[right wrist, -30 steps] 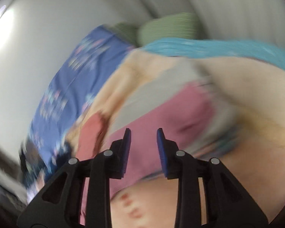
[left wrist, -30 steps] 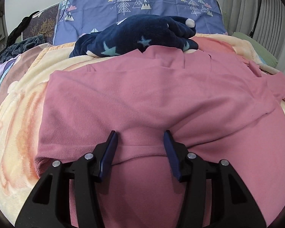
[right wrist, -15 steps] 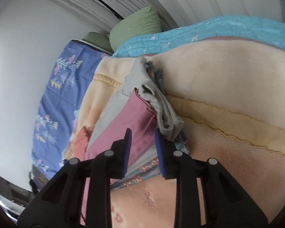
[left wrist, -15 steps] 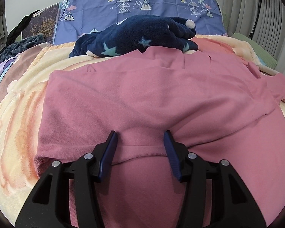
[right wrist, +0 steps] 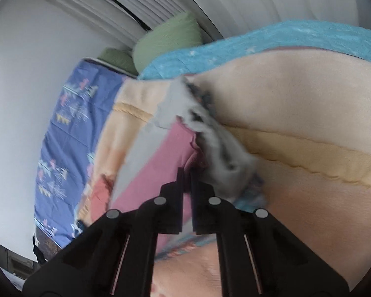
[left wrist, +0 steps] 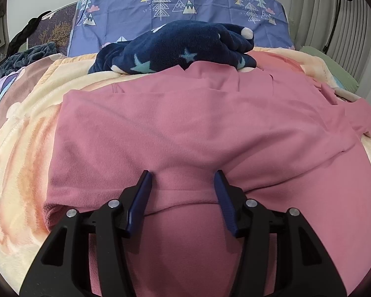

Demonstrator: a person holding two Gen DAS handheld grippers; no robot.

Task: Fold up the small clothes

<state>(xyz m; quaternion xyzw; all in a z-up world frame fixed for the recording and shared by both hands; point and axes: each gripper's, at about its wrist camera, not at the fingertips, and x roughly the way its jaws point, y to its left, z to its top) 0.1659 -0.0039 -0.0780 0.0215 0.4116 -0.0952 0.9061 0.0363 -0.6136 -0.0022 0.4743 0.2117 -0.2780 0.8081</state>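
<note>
A pink garment (left wrist: 185, 128) is spread flat over the cream blanket (left wrist: 24, 148) on the bed. The left gripper (left wrist: 183, 188) is held with its jaws released and wide apart, resting on the garment's near hem, which bulges up between them without being pinched. In the right wrist view, blurred, the right gripper (right wrist: 186, 173) is seen with its jaws clenched on a pink edge (right wrist: 165, 163) of cloth, beside a crumpled grey garment (right wrist: 220, 148); whether this pink cloth is the same garment cannot be told. Only the left view shows a navy star-patterned fleece (left wrist: 175, 49) beyond the garment. Only the right view shows a turquoise blanket (right wrist: 259, 42) and green pillow (right wrist: 168, 39).
</note>
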